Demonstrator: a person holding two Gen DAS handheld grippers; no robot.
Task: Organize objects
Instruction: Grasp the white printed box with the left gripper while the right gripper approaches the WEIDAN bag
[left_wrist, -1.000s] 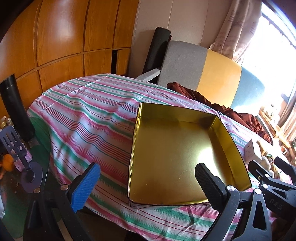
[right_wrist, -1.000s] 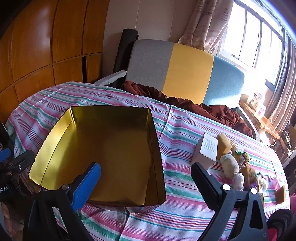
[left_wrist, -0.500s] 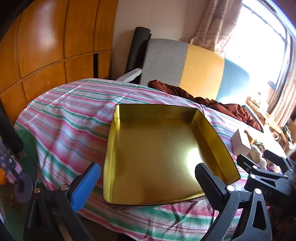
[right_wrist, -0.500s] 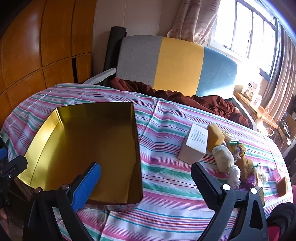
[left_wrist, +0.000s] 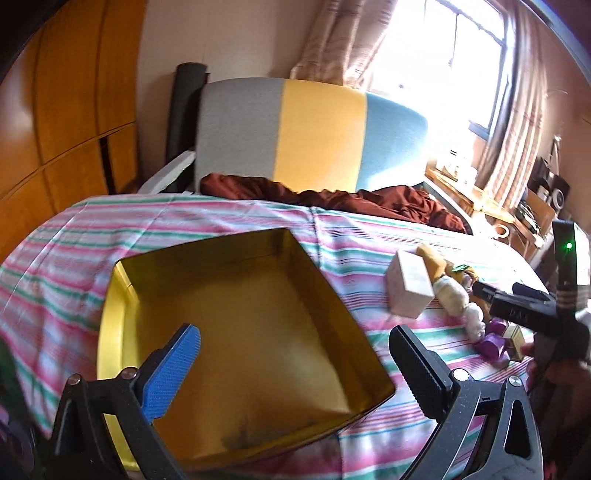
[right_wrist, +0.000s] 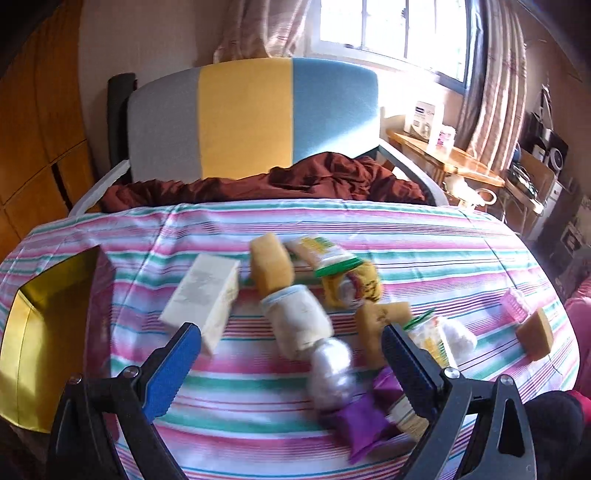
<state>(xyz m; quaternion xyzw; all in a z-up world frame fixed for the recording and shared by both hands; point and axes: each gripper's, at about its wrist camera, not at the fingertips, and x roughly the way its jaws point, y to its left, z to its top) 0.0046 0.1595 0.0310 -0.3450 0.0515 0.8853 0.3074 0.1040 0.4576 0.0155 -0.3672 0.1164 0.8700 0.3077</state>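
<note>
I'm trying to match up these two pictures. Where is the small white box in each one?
Left wrist view: the white box lies right of centre on the striped cloth, to the right of the gold tin.
Right wrist view: the white box lies left of centre, just beyond the blue finger of the hand-held gripper, with the tin at the far left edge.
Shared landmark: the grey, yellow and blue chair back behind the table.

To my left the gold tin (left_wrist: 236, 332) sits open and empty on the striped cloth. Right of it lie a pale box (right_wrist: 201, 295), sponges (right_wrist: 271, 264), packets (right_wrist: 347, 275) and a purple pouch (right_wrist: 360, 417), clustered together.
</note>
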